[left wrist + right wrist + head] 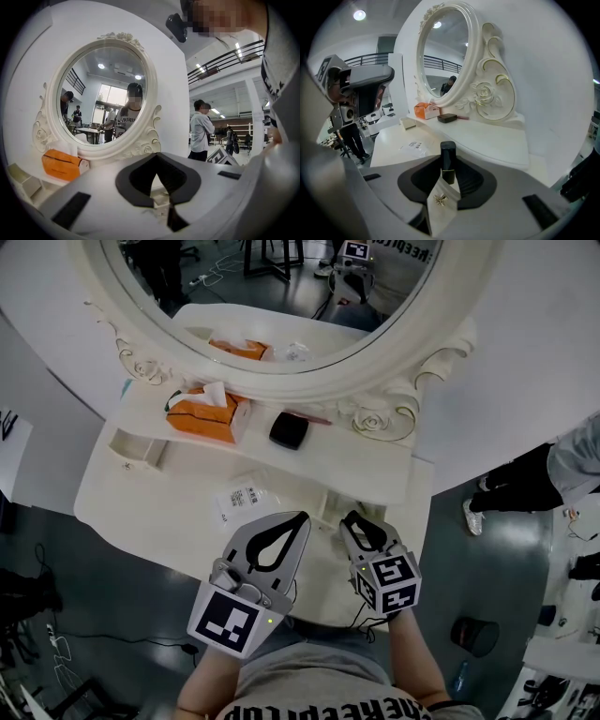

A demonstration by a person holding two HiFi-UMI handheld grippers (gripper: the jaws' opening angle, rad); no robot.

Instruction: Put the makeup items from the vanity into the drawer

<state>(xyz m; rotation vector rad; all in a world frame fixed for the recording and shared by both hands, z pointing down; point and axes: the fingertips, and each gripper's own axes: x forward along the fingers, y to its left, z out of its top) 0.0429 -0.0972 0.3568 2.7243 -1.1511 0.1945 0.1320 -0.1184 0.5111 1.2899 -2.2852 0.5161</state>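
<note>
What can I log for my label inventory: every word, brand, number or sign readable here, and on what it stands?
Nothing reads in full.
Shirt print: block letters cut by the picture's edge; unreadable.
Lettering reflected in mirror: cut off, unreadable.
Packet label: too small.
Tissue box: no legible print.
Black-capped tube: gold bow emblem, no words.

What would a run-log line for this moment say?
right hand-held gripper: black tube upright between jaws, by drawer front with gold knob | left hand-held gripper: empty | shelf: black case, orange tissue box
</note>
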